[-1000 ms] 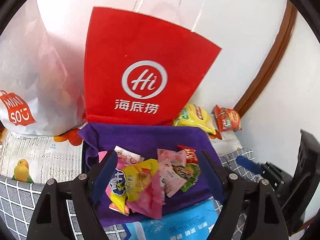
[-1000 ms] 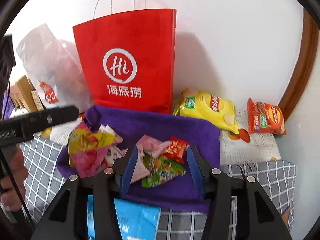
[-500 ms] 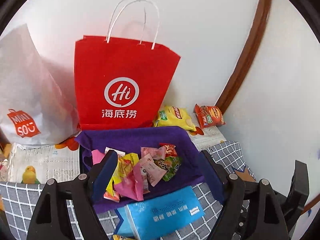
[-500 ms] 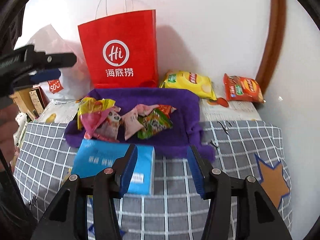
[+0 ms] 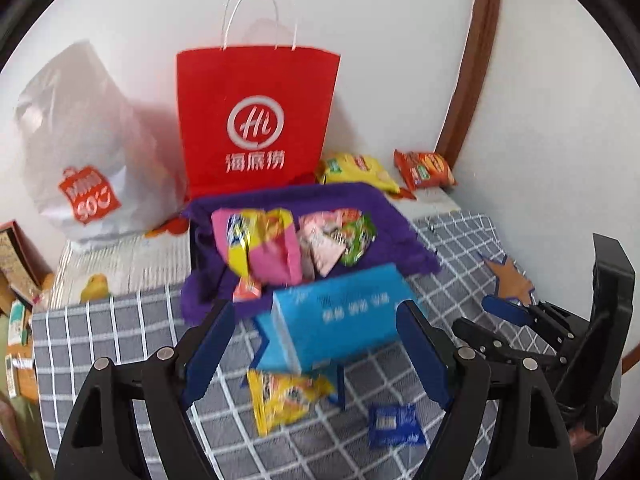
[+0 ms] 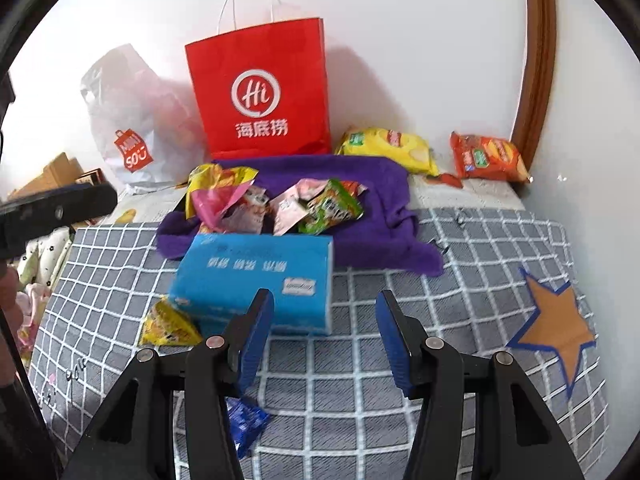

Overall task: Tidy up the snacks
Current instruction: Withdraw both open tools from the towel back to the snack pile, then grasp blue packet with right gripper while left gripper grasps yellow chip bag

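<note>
A purple cloth-lined basket (image 5: 404,236) (image 6: 384,208) holds several snack packets (image 5: 280,240) (image 6: 312,204). A yellow snack packet (image 5: 286,402) (image 6: 170,326) and a small blue packet (image 5: 394,426) (image 6: 244,420) lie loose on the checked cloth in front of it. My left gripper (image 5: 316,344) is open and empty, above the blue tissue box (image 5: 340,316). My right gripper (image 6: 324,340) is open and empty, just right of the box (image 6: 256,276); it also shows at the right of the left wrist view (image 5: 520,312).
A red paper bag (image 5: 256,116) (image 6: 260,88) and a white plastic bag (image 5: 88,152) (image 6: 132,128) stand against the wall. A yellow chip bag (image 5: 356,168) (image 6: 388,148) and an orange one (image 5: 424,168) (image 6: 488,158) lie at the back right. A star patch (image 6: 556,328) marks the cloth.
Both grippers have pulled back and up from the basket. The tissue box and the loose yellow and blue packets have come into view. Both stay open.
</note>
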Demonstrator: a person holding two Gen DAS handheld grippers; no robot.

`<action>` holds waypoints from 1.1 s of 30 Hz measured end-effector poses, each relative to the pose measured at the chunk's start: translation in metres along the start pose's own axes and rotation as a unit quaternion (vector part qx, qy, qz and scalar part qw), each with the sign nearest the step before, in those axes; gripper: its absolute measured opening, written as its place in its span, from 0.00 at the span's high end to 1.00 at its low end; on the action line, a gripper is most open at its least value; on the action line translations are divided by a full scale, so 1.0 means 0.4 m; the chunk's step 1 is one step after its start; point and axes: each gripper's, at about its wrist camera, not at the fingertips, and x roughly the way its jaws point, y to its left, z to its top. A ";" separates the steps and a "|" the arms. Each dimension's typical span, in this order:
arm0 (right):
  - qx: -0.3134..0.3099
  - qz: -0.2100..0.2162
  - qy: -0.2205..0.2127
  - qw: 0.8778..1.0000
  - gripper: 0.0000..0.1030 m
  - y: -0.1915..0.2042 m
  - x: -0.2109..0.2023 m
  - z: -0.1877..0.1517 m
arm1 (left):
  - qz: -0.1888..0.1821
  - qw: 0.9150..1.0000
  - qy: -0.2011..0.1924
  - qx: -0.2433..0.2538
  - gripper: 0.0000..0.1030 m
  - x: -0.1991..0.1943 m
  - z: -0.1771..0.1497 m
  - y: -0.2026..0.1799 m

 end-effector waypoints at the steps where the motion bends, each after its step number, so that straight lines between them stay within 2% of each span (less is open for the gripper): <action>1: 0.000 0.006 0.005 1.000 0.49 0.007 0.004 -0.012 | 0.001 1.000 0.005 -0.004 0.21 0.001 -0.012 0.005; 11: -0.028 0.033 0.060 0.997 0.49 0.073 0.065 -0.112 | 0.024 0.997 0.046 -0.051 0.22 0.014 -0.114 0.088; 15: -0.036 0.055 0.071 0.995 0.49 0.095 0.071 -0.140 | 0.026 0.996 0.052 -0.071 0.22 0.015 -0.127 0.113; 23: -0.096 0.087 0.084 0.988 0.48 0.144 0.069 -0.208 | 0.021 0.996 0.054 -0.069 0.22 0.016 -0.137 0.111; 28: -0.129 0.075 0.094 0.984 0.48 0.161 0.093 -0.232 | 0.020 0.996 0.062 -0.062 0.22 0.029 -0.145 0.112; 33: -0.136 0.070 0.095 0.984 0.48 0.162 0.119 -0.228 | 0.019 0.996 0.066 -0.061 0.22 0.042 -0.148 0.121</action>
